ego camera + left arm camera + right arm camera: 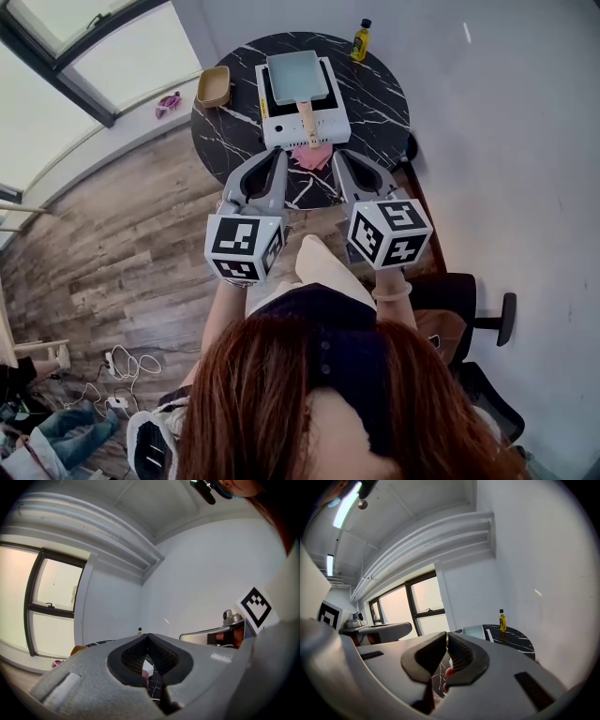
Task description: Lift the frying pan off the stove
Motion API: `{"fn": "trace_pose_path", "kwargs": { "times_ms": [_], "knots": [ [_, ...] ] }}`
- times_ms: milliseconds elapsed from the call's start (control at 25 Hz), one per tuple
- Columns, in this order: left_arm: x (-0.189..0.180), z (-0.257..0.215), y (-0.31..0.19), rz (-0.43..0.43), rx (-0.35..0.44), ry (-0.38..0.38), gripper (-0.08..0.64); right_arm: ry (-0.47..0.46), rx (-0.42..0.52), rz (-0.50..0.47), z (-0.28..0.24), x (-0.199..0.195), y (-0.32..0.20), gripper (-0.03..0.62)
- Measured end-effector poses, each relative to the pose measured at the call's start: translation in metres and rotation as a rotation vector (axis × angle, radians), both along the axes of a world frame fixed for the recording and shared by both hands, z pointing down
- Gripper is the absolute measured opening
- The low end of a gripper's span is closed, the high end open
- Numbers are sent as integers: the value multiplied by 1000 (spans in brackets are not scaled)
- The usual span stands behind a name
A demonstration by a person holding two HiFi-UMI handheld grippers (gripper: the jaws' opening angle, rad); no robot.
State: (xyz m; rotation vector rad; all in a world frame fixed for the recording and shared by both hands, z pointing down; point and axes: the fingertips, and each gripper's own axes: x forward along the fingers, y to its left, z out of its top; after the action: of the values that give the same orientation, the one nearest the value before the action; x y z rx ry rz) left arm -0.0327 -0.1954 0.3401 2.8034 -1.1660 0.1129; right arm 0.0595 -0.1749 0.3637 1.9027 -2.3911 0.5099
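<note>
A square pale-green frying pan (297, 77) with a wooden handle (307, 120) sits on a white stove (281, 127) on the round black marble table (375, 103). The handle points toward me. My left gripper (280, 155) hovers at the table's near edge, left of the handle's line, jaws shut and empty; in the left gripper view its tips (148, 636) meet. My right gripper (339, 156) hovers beside it on the right, also shut on nothing, with only a thin slit between its tips (446, 634). The right gripper view shows the pan (474, 631) ahead, some way off.
A pink cloth (314, 157) lies in front of the stove between the two grippers. A yellow bottle (360, 40) stands at the table's far right edge, a tan bowl (214, 86) at its left edge. An office chair (469, 300) stands to my right, cables (122, 375) lie on the floor.
</note>
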Motion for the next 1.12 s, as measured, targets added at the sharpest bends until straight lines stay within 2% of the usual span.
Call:
{"fn": "trace_pose_path", "kwargs": {
  "times_ms": [280,1120],
  "knots": [
    [13,7,-28,-8,-11,-10,12,14,-40,-27,14,11,-30,30],
    [35,25,-97,-73,-58,-28,12,-19,-159,-114,57,32,-102,100]
  ]
}}
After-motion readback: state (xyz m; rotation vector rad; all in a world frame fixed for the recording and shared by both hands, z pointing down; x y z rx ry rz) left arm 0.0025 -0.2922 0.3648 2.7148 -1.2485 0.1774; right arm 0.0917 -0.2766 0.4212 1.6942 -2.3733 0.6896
